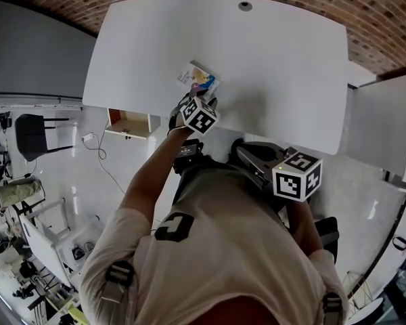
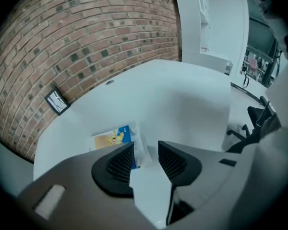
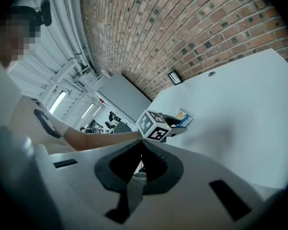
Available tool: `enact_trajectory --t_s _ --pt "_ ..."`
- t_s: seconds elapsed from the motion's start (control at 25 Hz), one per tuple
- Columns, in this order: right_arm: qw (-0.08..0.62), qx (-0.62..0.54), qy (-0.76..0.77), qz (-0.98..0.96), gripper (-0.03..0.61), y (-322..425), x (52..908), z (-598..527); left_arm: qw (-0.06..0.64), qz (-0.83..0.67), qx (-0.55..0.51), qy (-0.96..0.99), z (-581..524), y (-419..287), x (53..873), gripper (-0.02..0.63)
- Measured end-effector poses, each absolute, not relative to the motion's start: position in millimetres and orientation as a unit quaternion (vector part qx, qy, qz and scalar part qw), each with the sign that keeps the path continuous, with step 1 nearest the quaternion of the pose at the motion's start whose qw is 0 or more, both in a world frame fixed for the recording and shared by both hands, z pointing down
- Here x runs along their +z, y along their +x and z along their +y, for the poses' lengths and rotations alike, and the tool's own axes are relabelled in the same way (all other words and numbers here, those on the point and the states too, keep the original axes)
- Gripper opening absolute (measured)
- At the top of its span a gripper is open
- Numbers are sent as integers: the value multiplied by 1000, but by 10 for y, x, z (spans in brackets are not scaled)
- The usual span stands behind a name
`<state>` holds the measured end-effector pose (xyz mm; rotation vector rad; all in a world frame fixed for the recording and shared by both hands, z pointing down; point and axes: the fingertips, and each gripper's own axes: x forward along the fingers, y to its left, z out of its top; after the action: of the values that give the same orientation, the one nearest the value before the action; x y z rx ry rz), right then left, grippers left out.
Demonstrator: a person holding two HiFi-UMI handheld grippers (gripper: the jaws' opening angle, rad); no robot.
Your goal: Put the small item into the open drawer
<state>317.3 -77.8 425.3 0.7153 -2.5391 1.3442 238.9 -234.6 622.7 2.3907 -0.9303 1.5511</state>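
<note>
A small blue-and-yellow packet (image 1: pixel 197 80) in clear wrap lies flat on the white table (image 1: pixel 277 66), near its front edge. My left gripper (image 1: pixel 201 99) reaches over that edge to it. In the left gripper view the jaws (image 2: pixel 145 158) stand apart, with the packet (image 2: pixel 113 138) just ahead and its clear wrap edge in the gap; the pads do not press it. The open wooden drawer (image 1: pixel 130 123) hangs under the table's front left corner. My right gripper (image 3: pixel 140 145) is shut and empty, held back by the person's body (image 1: pixel 242 152).
A brick wall with a small framed picture (image 2: pixel 56 101) stands behind the table. A cable hole (image 1: pixel 245 6) sits near the table's far edge. Another white table (image 1: pixel 386 120) adjoins on the right. A dark chair (image 1: pixel 30 135) stands on the floor at the left.
</note>
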Motion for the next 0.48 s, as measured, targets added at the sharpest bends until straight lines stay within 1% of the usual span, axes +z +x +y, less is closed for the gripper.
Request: enact_trajectory --t_s 0.12,0.28,0.48 --pt "92 457 243 -851 3 3215 4278 -795 84 -314 526 786 -2392 2366 6400 153" --pt "98 461 240 -849 3 3210 4322 -789 81 -320 523 786 -2443 2381 6443 150" --pt "107 459 234 -851 3 3187 4341 -793 65 -327 520 787 -2475 2379 6415 115"
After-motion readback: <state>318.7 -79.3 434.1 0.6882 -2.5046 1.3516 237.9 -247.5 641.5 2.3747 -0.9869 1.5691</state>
